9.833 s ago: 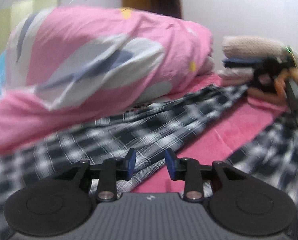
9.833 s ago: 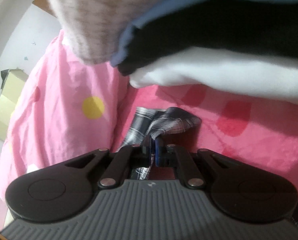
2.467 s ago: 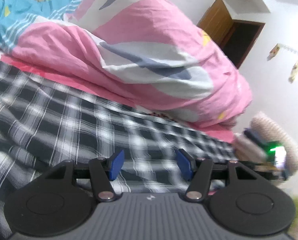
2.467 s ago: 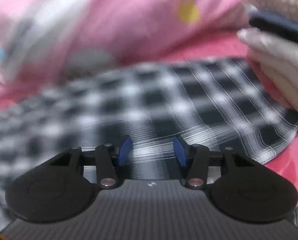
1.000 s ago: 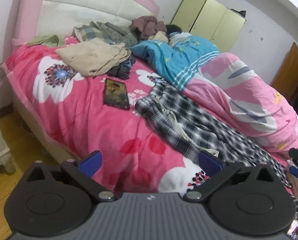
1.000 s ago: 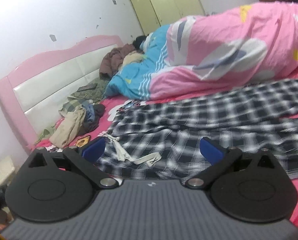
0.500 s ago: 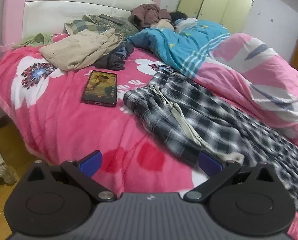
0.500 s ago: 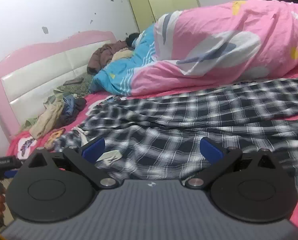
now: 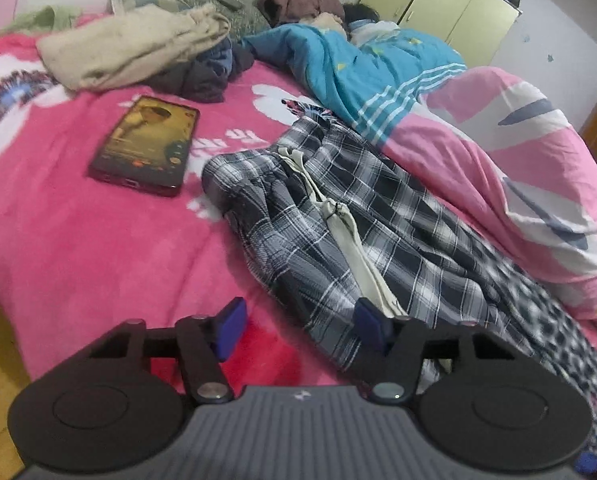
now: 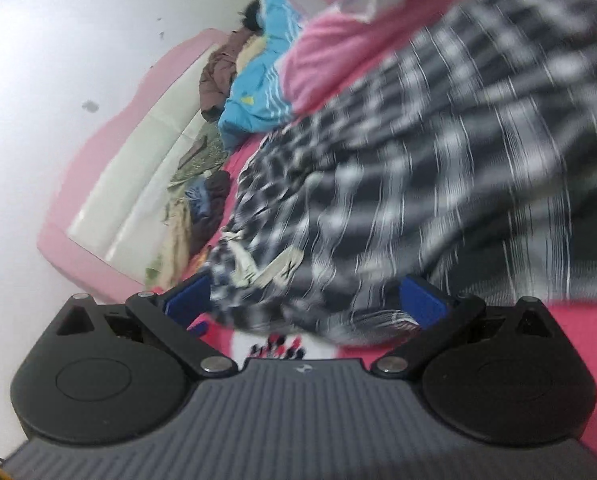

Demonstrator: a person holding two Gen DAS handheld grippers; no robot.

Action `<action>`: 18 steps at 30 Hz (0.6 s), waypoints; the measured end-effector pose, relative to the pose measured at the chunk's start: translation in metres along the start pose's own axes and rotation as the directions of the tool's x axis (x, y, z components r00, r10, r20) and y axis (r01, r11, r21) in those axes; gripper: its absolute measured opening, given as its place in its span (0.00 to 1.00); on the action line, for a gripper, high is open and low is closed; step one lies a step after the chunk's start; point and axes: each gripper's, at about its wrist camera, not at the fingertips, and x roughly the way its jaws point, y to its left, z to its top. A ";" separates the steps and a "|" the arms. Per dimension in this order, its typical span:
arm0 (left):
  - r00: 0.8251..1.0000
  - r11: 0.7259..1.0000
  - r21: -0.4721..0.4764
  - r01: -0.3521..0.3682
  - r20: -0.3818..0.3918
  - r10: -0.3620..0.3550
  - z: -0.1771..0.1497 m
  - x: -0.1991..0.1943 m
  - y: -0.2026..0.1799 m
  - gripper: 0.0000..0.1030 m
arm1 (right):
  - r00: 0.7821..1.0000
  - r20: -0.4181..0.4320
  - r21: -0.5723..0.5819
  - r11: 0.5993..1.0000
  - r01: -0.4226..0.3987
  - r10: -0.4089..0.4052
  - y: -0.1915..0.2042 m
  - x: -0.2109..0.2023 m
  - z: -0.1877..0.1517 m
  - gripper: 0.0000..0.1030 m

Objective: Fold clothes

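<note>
From the left wrist we see the plaid trousers (image 9: 378, 216) lying crumpled along the bed (image 9: 110, 248), waistband end toward the headboard, their pale drawstring (image 9: 354, 240) trailing down the middle, with the pink quilt (image 9: 530, 168) pressed against their far side. Our left tongs (image 9: 296, 326) are about half open and closing, with the near edge of the trousers just at the right-hand pad and nothing yet pinched between the pads. We judge the risk here is that they shut on the loose drawstring or on a single layer of cloth, so the lift would drag one ply and leave the rest bunched. A phone (image 9: 146, 146) lies on the bed just beside the waistband; a sideways pull on the cloth could sweep it toward the bed's edge. From the right wrist the picture is tilted and badly blurred. Our right tongs (image 10: 304, 302) stand wide open, close over the trousers (image 10: 418, 168), with a fold of hem lying between the pads but not squeezed. With the view this smeared, we could easily close on the bedcover (image 10: 578, 340) under the hem, or catch the quilt (image 10: 330, 60) along with the cloth, and the two grips might land on unmatched edges, giving a skewed fold.
</note>
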 end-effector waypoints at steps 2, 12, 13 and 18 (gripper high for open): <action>1.000 1.000 -0.018 0.013 -0.001 -0.013 0.003 0.007 0.002 0.39 | 1.000 0.003 0.059 0.998 0.002 -0.002 -0.005 -0.005 -0.001 0.99; 0.999 0.996 -0.086 0.032 -0.003 -0.032 0.007 0.018 0.009 0.19 | 0.995 0.024 0.329 0.941 0.082 -0.096 -0.023 -0.041 -0.005 0.86; 0.999 0.996 -0.088 0.034 -0.003 -0.034 0.007 0.018 0.010 0.19 | 0.998 0.005 0.366 0.929 0.059 -0.066 -0.025 -0.039 -0.009 0.84; 0.999 0.993 -0.109 0.044 0.021 -0.042 0.009 0.020 0.011 0.08 | 0.995 -0.022 0.441 0.893 0.093 -0.092 -0.034 -0.018 -0.017 0.53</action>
